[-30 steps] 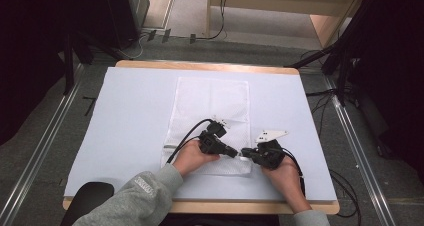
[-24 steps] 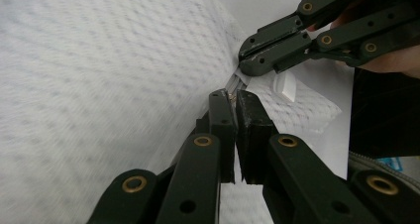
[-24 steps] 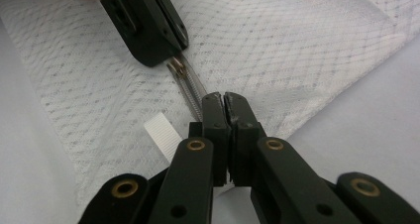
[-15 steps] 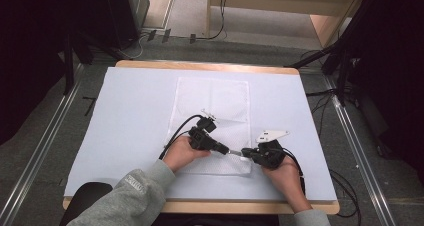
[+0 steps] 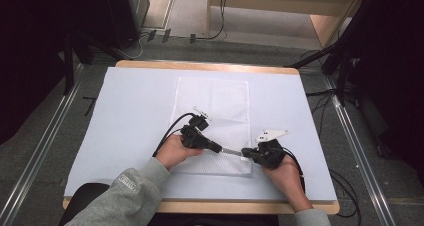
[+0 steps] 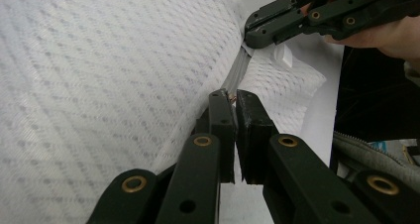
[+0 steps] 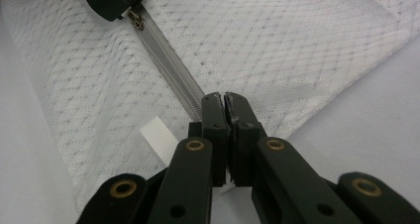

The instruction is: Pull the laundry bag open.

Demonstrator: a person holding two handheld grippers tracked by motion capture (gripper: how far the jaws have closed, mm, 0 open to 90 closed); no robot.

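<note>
While both grip the mesh bag [image 5: 212, 123], left gripper [image 6: 233, 97] pinching zip pull [image 6: 232, 99], right gripper [image 7: 223, 101] clamped on zip end.

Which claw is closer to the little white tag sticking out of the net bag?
The right claw. It pinches the zipper end right beside the white tag. The left claw grips the zipper pull farther along the mesh bag.

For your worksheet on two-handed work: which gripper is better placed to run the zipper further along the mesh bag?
Left. The left gripper pinches the zipper pull; the right gripper merely anchors the mesh bag at the zipper's end.
</note>
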